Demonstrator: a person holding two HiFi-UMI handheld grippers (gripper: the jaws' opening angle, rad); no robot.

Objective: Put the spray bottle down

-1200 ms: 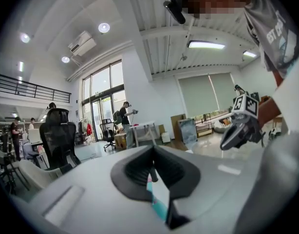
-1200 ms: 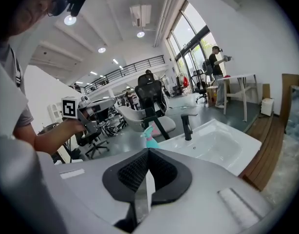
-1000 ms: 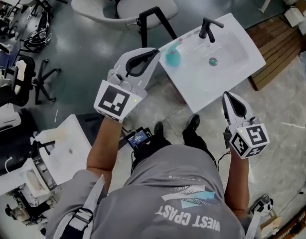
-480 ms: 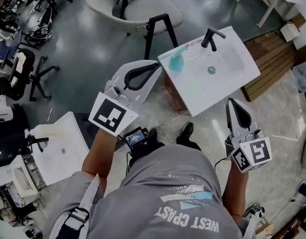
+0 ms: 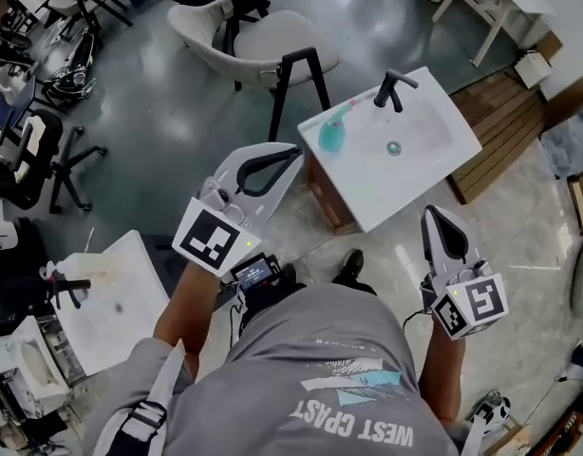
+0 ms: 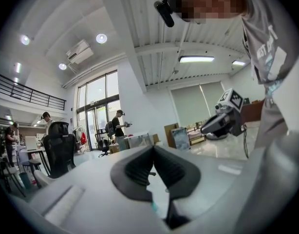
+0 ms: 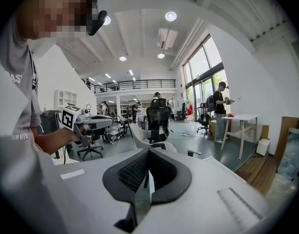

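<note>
teal spray bottle (image 5: 330,133) down on the white sink (image 5: 434,155), at its far left corner, left of the drain (image 5: 394,147) and the black faucet (image 5: 391,88). from this steep angle, no telling whether upright or on its side. not between any fingers.

left gripper (image 5: 294,151) held just off the sink's left edge, tips aimed toward the bottle, near it but not touching. in the left gripper view, dark pads (image 6: 137,167) pressed together tip to tip, pinching nothing.

right gripper (image 5: 431,213) by the sink's near right corner, well apart from the bottle, with the basin between. in the right gripper view, fingers (image 7: 132,172) likewise closed against each other, with nothing held.

beyond the sink, a pale chair (image 5: 263,36) on grey floor. at lower left, a second white basin (image 5: 130,274).
</note>
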